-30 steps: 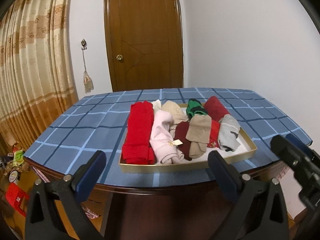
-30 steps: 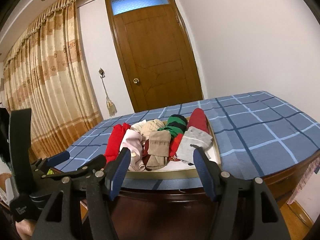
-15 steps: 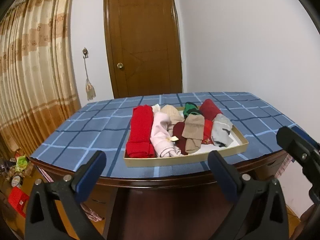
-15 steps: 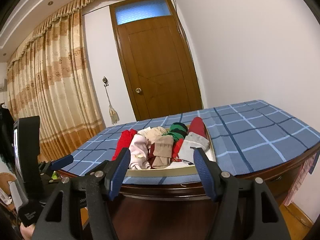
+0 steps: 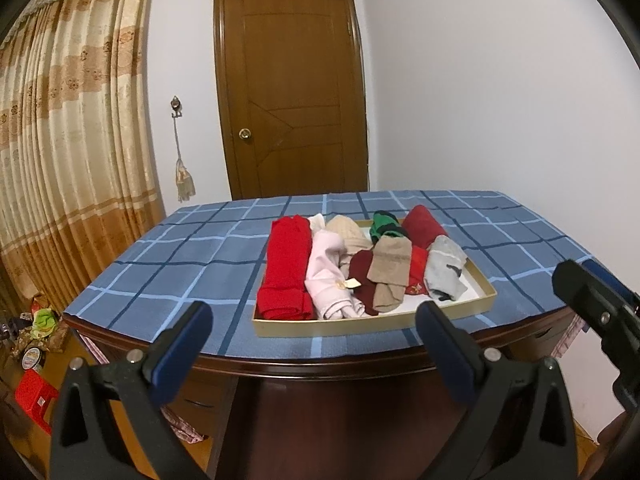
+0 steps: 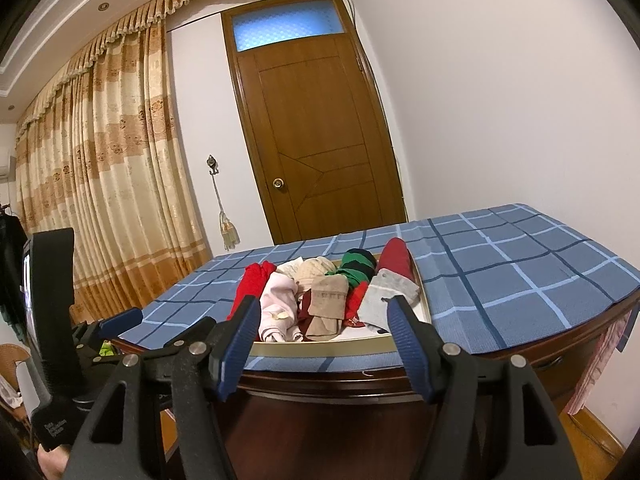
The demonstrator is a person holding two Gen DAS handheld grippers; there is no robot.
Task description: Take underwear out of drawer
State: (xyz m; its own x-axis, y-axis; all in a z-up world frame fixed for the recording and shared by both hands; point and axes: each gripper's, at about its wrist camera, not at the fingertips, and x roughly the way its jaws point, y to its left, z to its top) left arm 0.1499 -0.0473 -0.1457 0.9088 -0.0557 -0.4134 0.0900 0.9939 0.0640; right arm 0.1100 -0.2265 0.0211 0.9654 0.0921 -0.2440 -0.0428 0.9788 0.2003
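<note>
I am at the very start, before any reach: both of my tools hang in front of the tabletop (image 5: 168, 256) and short of it, and nothing has been lifted out. My left tool (image 5: 310, 334) stands spread wide with nothing between its pads, low in the left-wrist frame; my right tool (image 6: 324, 330) is likewise released and empty, low centre in its own frame. The drawer (image 5: 340, 326), a shallow tan tray with a white floor, sits right of centre in the left-wrist frame, close to the near edge of the blue checked cloth. In it the folded pieces lie side by side, most with their long axis running from the near rim toward the door: a red bundle (image 5: 286, 268) at the left, a pale pink piece (image 5: 330, 276) next to it, a tan piece (image 5: 390, 270) in the middle, a grey piece (image 5: 444, 270) at the right, and a green-and-black roll (image 5: 382, 226) toward the far rim. I cannot tell which pieces count as underwear. I judge the next move needs one tool carried forward over the near rim, lowered across a bundle's narrow width, then closed on one piece only.
</note>
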